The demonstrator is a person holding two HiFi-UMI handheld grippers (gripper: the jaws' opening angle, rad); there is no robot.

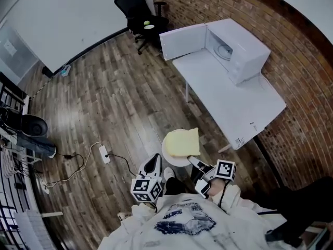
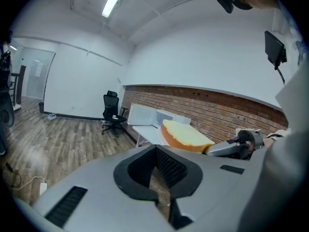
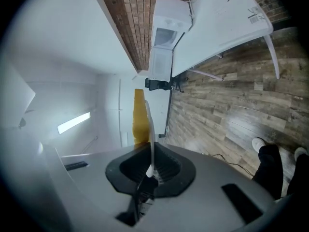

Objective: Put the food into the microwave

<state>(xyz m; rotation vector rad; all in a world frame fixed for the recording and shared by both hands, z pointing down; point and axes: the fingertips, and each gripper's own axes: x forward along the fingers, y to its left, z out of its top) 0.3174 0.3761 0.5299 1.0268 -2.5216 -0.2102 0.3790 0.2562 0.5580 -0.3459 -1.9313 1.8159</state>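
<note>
A thick yellow slab of food (image 1: 183, 141) lies on a white plate (image 1: 171, 152) held out in front of me. My right gripper (image 1: 193, 162) is shut on the plate's near rim. In the right gripper view the plate (image 3: 150, 124) shows edge-on between the jaws, with the food (image 3: 139, 117) on its left. My left gripper (image 1: 152, 164) hangs beside the plate, shut and holding nothing. The white microwave (image 1: 238, 48) stands on a white table (image 1: 234, 105) ahead to the right, its door (image 1: 182, 41) swung open. In the left gripper view the food (image 2: 186, 135) sits past the jaws.
A black office chair (image 1: 140, 12) stands beyond the table's far end. A power strip (image 1: 104, 154) with its cable lies on the wood floor to my left. Dark equipment (image 1: 31, 126) lines the left wall. A brick wall (image 1: 291, 56) backs the table.
</note>
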